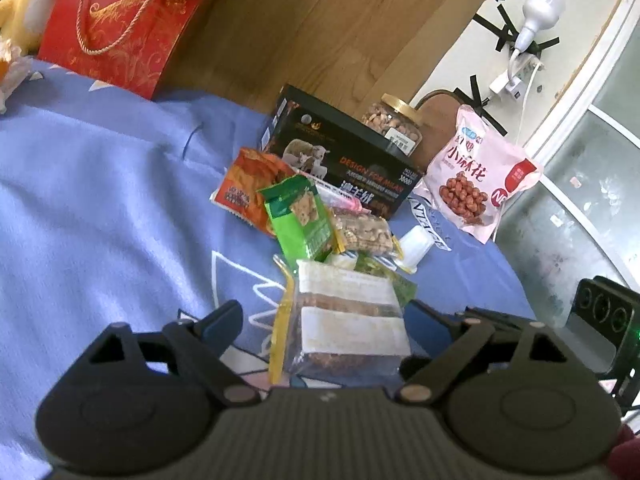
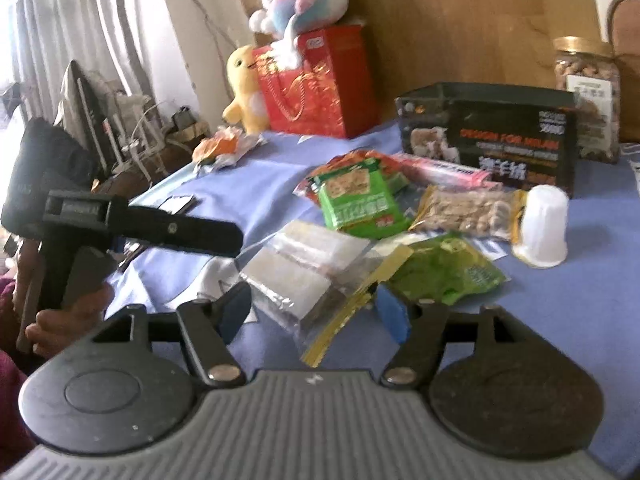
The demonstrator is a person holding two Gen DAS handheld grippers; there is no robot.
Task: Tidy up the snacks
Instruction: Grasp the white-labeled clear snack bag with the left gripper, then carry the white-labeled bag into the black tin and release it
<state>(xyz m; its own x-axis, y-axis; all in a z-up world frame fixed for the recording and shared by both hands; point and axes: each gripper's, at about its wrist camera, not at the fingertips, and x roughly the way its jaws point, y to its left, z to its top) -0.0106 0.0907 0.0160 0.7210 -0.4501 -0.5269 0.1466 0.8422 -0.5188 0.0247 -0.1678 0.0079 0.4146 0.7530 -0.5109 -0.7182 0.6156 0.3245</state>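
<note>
A pile of snacks lies on a blue cloth [image 1: 100,208]. A clear packet of layered cake with a yellow edge [image 1: 348,320] lies between the open fingers of my left gripper [image 1: 324,320]; it shows in the right wrist view [image 2: 304,276] just ahead of my open right gripper [image 2: 316,316]. Behind it lie a green cracker packet [image 1: 300,216] [image 2: 356,200], an orange packet [image 1: 248,188], a peanut packet [image 1: 364,232] [image 2: 464,212], a crumpled green packet [image 2: 444,268] and a white cup [image 2: 544,224]. The left gripper [image 2: 180,232] shows at the left of the right wrist view.
A black box [image 1: 348,160] [image 2: 492,136], a nut jar [image 1: 396,120] [image 2: 588,92] and a pink bag [image 1: 480,176] stand at the back. A red gift bag [image 1: 120,24] [image 2: 316,80] and plush toys [image 2: 248,88] stand far left. The cloth's right edge drops off by a glass door [image 1: 580,200].
</note>
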